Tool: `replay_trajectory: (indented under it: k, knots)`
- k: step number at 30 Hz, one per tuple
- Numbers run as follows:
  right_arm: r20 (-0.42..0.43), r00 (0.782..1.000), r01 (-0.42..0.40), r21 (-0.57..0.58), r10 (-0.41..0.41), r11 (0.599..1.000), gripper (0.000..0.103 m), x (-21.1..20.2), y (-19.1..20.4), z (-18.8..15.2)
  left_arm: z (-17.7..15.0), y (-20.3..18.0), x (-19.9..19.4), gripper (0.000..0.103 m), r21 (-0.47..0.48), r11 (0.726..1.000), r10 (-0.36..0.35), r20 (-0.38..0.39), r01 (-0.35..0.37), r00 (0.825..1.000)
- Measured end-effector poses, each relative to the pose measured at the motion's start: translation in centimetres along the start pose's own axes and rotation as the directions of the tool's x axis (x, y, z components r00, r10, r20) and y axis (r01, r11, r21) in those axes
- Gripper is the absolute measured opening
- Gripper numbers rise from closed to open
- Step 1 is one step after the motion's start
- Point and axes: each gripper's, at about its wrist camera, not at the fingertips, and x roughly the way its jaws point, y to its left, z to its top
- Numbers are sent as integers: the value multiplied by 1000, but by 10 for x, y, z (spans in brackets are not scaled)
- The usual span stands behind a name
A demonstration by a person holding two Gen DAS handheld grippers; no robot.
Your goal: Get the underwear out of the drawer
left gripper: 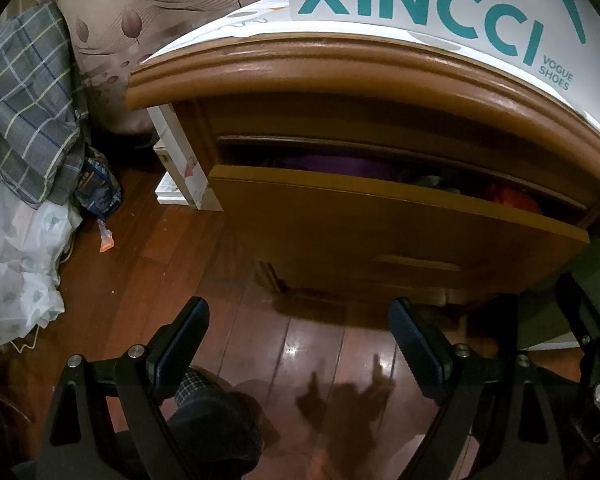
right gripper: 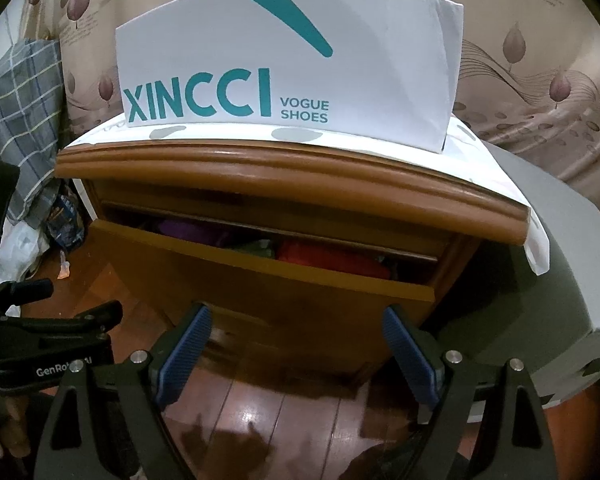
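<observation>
We see a wooden nightstand (right gripper: 284,184) on a glossy plank floor (left gripper: 172,264). Behind it hangs leaf-patterned fabric (right gripper: 540,80); left of it lies plaid bedding (left gripper: 24,100); on it stands a white shoebox (right gripper: 284,68).

Both views are dim and warm-toned, lit from overhead indoor light. The glossy wooden floor (left gripper: 312,344) throws back bright white glare patches at lower centre of each frame, with dark gripper-shaped shadows lying just below them. The white shoe box (right gripper: 288,68) is the brightest area, close to washed out in the left wrist view. The inside of the drawer (right gripper: 268,276) sits in deep shadow, its contents murky. Fisheye distortion bows the nightstand's top edge (left gripper: 340,60) into a curve, and black vignetting fills all the corners. Fine detail is soft, slightly smeared.
</observation>
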Motion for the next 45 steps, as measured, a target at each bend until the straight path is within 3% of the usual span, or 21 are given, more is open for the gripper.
replay_trajectory:
  k: [45]
  knots:
    - [-4,1000,-1,-13,1,1000,89,-2,4,1,1,-1,2,89,0,1000,7,-4,-7,1000]
